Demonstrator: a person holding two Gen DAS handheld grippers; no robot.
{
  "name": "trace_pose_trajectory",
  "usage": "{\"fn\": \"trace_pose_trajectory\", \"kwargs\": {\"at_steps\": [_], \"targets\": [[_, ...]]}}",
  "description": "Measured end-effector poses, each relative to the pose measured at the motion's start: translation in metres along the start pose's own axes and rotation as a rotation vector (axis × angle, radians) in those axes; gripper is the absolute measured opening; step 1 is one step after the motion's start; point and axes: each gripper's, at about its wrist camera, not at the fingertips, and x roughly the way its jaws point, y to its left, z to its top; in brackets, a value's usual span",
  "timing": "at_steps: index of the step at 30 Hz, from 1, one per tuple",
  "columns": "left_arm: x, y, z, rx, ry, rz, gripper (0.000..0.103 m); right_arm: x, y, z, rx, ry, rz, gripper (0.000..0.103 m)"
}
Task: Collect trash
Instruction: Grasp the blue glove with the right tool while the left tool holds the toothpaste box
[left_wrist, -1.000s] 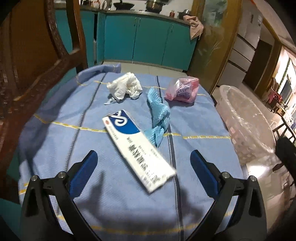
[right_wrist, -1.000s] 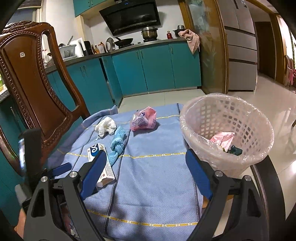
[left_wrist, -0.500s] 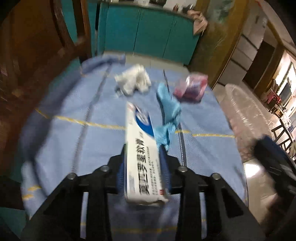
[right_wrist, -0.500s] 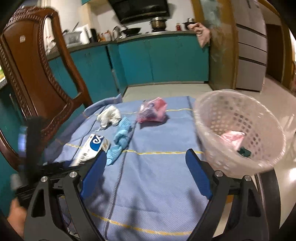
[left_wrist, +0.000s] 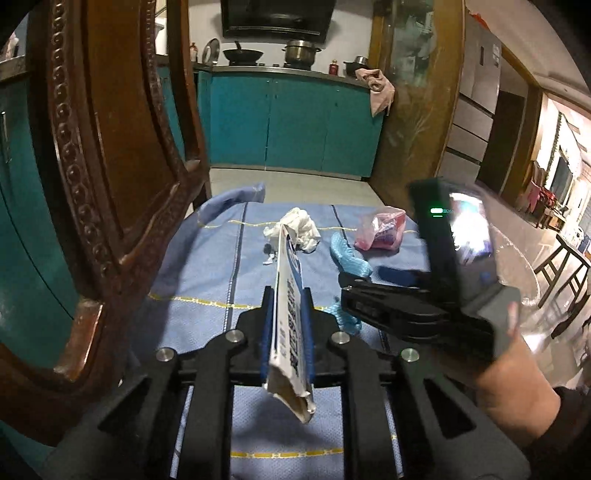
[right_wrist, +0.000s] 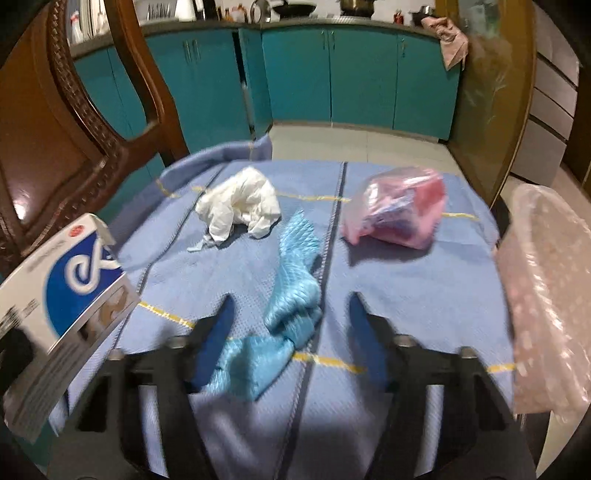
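Note:
My left gripper (left_wrist: 288, 293) is shut on a long white-and-blue carton (left_wrist: 291, 354), held edge-up above the blue tablecloth (left_wrist: 207, 266); the same carton (right_wrist: 66, 295) shows at the left of the right wrist view. My right gripper (right_wrist: 291, 317) is low over the table, jaws closing, with a crumpled light-blue wrapper (right_wrist: 295, 273) between the fingers; the pads do not visibly press on it. From the left wrist view the right gripper (left_wrist: 364, 282) reaches in from the right, held by a hand (left_wrist: 513, 373).
A crumpled white tissue (right_wrist: 240, 206) and a pink plastic bag (right_wrist: 395, 214) lie farther back on the cloth. A lined white basket (right_wrist: 546, 295) stands at the table's right edge. A carved wooden chair (right_wrist: 55, 129) is close on the left.
The left gripper closed on the carton and lifted it off the cloth. The right gripper swung left and down from beside the basket to over the blue wrapper, its jaws narrowing.

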Motion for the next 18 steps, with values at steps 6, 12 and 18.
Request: {"fn": "trace_pose_trajectory", "kwargs": {"at_steps": [6,12,18], "targets": [[-0.001,0.004,-0.001,-0.018,-0.004,-0.011,0.011,-0.039,-0.007,0.0,-0.001,-0.088,0.025,0.025],[-0.005,0.0,-0.002,-0.018,-0.006,-0.029,0.011,-0.126,-0.03,-0.021,0.015,-0.219,0.071,0.025],[-0.007,-0.009,-0.004,-0.001,-0.001,-0.033,0.011,-0.151,-0.054,-0.055,0.053,-0.23,0.054,0.025]]}}
